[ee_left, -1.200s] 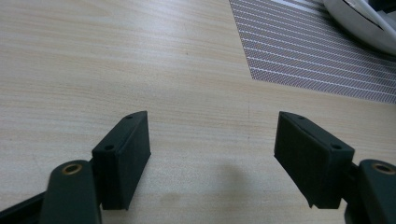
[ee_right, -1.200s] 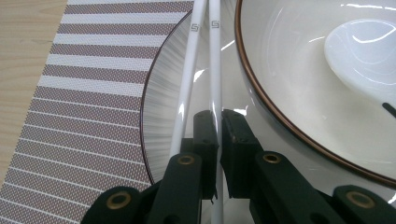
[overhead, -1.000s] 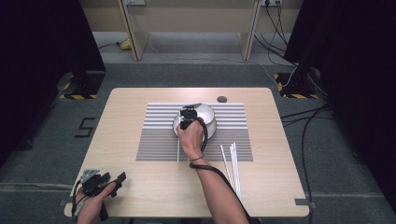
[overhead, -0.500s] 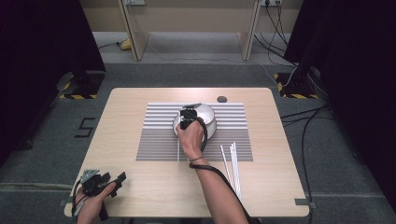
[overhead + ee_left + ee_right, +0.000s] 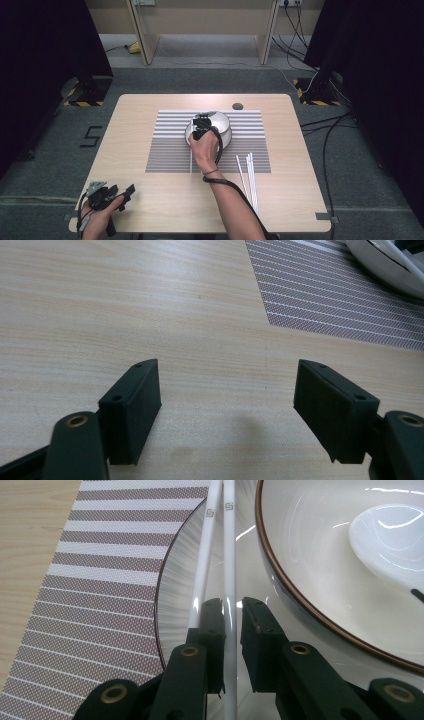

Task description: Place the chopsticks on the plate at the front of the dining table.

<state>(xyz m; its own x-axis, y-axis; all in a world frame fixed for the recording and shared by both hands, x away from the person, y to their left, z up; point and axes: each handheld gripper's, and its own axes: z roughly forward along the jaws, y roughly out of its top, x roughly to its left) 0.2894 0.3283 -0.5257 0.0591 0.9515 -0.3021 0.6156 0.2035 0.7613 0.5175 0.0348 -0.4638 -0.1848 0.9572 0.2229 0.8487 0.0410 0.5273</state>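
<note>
Chopsticks [image 5: 226, 545]: two white sticks lying side by side on the rim of the plate, running toward 12 o'clock in the right gripper view.
Right gripper [image 5: 231, 611]: jaws have just been opening; one chopstick runs up the narrow gap between them, the other lies just outside the left jaw; the pads no longer press on either.
Plate [image 5: 175, 580]: glossy, dark-edged, under the chopsticks, on the striped placemat [image 5: 95, 570].
Bowl [image 5: 320, 570]: white with a brown rim, at 2 o'clock from the right gripper, a white spoon [image 5: 390, 540] inside.
Spare chopsticks [image 5: 248, 175]: white, on the tabletop [image 5: 150, 200] at 4 o'clock from the bowl.
Left gripper [image 5: 227, 405]: jaws wide apart, nothing between them, low over bare tabletop at the 7 o'clock corner in the high view.
</note>
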